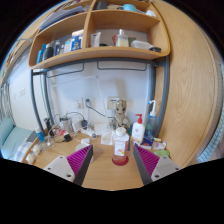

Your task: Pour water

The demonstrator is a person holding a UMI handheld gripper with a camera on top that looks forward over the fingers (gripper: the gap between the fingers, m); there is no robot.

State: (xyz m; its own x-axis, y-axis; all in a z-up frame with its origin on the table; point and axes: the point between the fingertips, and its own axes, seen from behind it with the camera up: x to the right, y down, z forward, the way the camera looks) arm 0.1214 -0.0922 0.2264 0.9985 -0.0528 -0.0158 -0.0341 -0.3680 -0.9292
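Looking forward along the fingers from the gripper view, I see my gripper [107, 160] spread wide, both magenta pads [80, 158] showing on the inner faces and nothing pressed between them. A small clear bottle [120, 146] with a white cap and reddish contents in its lower part stands upright on the wooden desk [105, 175], just ahead of the fingertips and roughly midway between them, with a clear gap at either side. It rests on the desk on its own; my fingers do not touch it.

Just beyond and to the right of that bottle stands a white pump dispenser [138, 129], upright, and a spray bottle [153, 112] sits farther back near the wooden side panel [185, 90]. Behind the small bottle, against the white wall, I make out a power socket [88, 102] with cables trailing down to the desk. To the left the desk carries a clutter of small items I can't separate with any confidence; it may include jars and a cup, but the view there is too cramped to say.

Above the desk a wooden shelf [95, 55] runs across, holding several upright bottles [62, 45] on its left part and a white box [122, 40] toward the right.
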